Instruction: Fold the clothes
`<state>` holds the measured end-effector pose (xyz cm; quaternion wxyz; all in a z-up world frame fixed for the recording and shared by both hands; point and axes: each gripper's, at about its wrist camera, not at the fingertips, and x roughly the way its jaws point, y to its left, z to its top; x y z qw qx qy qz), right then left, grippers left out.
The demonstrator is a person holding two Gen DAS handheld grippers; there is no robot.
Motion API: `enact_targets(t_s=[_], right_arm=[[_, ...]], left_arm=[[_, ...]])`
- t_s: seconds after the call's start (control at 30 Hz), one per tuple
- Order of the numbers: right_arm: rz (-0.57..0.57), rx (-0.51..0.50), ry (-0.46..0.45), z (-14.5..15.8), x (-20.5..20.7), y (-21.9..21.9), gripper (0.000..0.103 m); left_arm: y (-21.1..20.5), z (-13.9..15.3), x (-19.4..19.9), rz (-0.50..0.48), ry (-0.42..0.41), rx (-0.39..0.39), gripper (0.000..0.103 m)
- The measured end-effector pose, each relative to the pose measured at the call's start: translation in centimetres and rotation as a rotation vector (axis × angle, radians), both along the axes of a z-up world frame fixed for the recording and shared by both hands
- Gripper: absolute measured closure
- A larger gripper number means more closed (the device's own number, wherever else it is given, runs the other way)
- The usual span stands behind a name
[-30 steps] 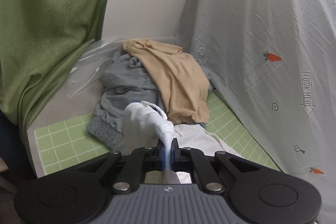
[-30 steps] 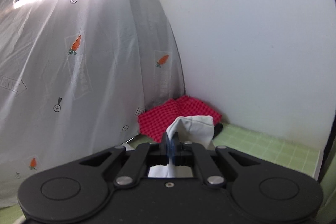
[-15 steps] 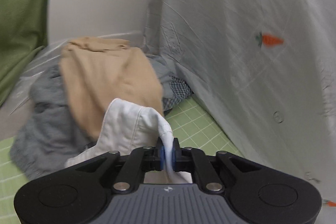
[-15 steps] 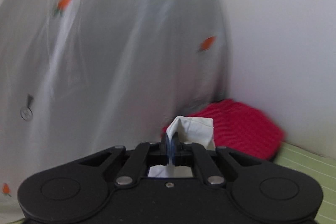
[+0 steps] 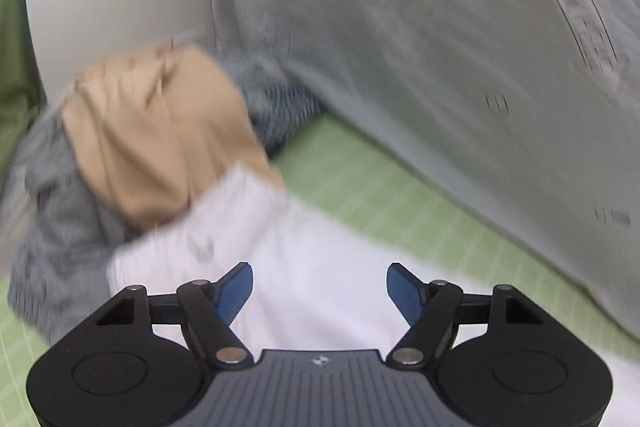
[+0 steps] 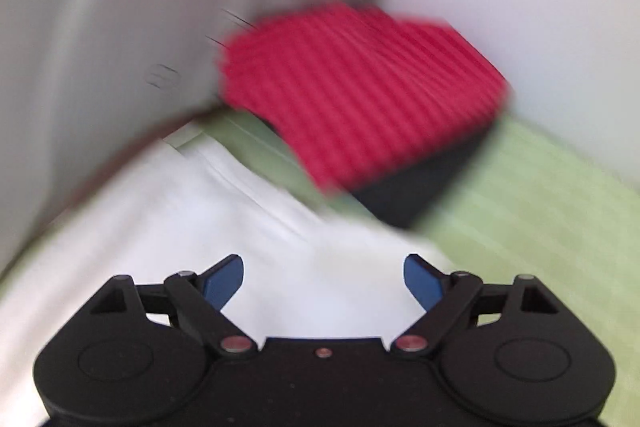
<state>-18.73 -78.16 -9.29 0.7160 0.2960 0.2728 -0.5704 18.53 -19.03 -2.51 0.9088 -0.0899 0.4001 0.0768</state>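
A white garment [image 5: 304, 247] lies flat on the green grid mat [image 5: 360, 179]; it also shows in the right wrist view [image 6: 168, 219]. My left gripper [image 5: 320, 287] is open and empty just above the garment, blue pads [image 5: 236, 291] spread wide. My right gripper [image 6: 323, 281] is open and empty above the garment's other end. Both views are blurred by motion.
A pile of tan [image 5: 156, 135] and grey clothes [image 5: 52, 227] sits left of the white garment. A red checked folded cloth [image 6: 360, 95] lies on a dark item [image 6: 420, 187] in the corner. A carrot-print sheet [image 5: 460, 47] hangs along the mat's far side.
Both grippers were shut on the white garment and held it up; now both have opened and let it go, and it lies spread on the mat. Both cameras have moved lower.
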Motion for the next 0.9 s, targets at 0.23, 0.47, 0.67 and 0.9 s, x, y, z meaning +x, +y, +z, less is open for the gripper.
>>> enact_targets(t_s=[0.23,0.47,0.67,0.9], right_arm=[[0.005,0.085,-0.143,-2.9,-2.3,1.1,0.033],[0.099,0.050,-0.082,-2.0,-3.4,2.1,0.099],[0.071,0.091,-0.035,-1.7,-10.9,6.2,0.098],[0.098,-0.028,0.033,1.6,-13.6,5.9,0.043]], left_arm=[[-4.4,-0.4,-5.1,-0.132,0.083,-0.073,0.028],[-8.1,-0.6,-9.3,-0.237,0.130,-0.109,0.028],[-9.0,-1.1,-11.0,-0.261,0.165,-0.104,0.028],[-10.1,-1.8,-13.0,-0.290,0.206,-0.098,0.028]])
